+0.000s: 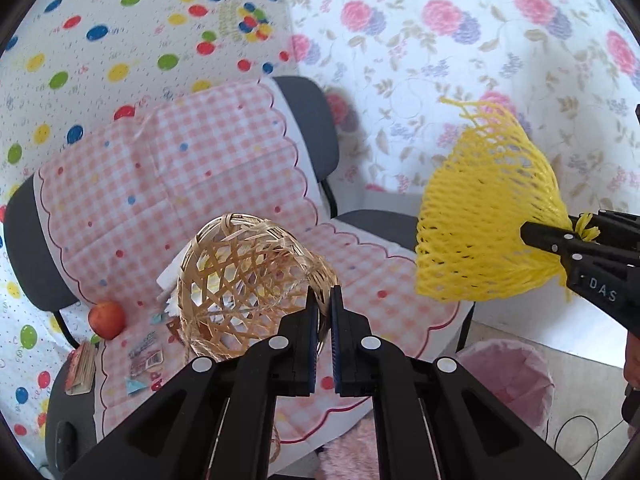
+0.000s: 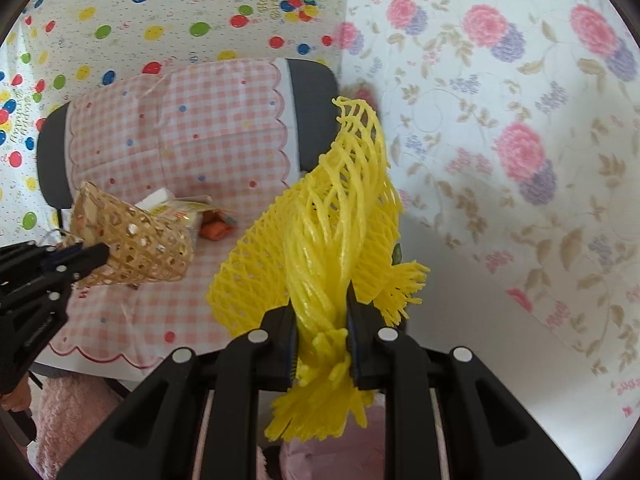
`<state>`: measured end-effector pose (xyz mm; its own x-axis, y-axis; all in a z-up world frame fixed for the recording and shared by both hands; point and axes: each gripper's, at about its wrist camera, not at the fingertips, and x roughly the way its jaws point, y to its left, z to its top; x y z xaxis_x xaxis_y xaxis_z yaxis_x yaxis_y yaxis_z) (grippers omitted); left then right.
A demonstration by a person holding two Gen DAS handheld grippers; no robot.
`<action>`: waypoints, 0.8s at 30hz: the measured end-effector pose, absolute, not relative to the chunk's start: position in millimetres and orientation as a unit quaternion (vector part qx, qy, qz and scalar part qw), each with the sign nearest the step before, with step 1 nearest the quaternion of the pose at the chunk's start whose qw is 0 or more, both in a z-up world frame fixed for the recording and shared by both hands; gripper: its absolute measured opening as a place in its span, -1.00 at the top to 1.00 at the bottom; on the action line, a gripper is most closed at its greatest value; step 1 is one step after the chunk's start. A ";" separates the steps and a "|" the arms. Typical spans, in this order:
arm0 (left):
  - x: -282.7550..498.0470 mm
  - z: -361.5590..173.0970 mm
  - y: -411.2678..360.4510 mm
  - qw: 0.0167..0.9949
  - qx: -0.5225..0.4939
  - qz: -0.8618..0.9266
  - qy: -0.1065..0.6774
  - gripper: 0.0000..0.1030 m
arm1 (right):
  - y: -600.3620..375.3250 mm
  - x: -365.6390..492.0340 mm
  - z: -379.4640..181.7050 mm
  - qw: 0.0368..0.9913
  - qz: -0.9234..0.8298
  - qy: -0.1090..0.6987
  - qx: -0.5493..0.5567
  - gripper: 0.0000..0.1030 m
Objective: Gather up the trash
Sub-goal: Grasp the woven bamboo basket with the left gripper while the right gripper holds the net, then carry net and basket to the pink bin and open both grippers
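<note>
Above the chair seat [image 1: 372, 276], the right gripper [image 2: 322, 344] is clenched on a yellow foam net [image 2: 320, 240] held in the air, while the left gripper [image 1: 324, 312] pinches the rim of a woven basket [image 1: 244, 280]. Wrappers [image 1: 146, 356] and an apple [image 1: 106, 319] lie on the seat, so collecting looks only partly done; the pink bin [image 1: 516, 384] waits below.

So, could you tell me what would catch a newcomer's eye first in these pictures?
The bright yellow foam net stands out most, pinched in the right gripper and held up in front of the floral sheet. Next comes the woven basket, tipped on its side with its rim clamped in the left gripper, above the pink checked cloth on the chair.
</note>
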<state>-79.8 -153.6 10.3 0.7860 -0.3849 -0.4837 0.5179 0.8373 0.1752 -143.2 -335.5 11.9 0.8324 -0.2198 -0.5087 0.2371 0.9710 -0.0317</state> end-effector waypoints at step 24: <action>-132.6 -46.4 -241.8 0.852 0.148 -0.402 0.301 0.88 | -386.0 -233.8 -81.9 0.882 -0.246 0.401 0.016 0.64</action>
<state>-132.6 -241.8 -46.4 0.4962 -0.5961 -0.6312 0.7737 0.6335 0.0099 -233.8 -386.0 -81.9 0.5570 -0.4212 -0.7158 0.4468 0.8785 -0.1693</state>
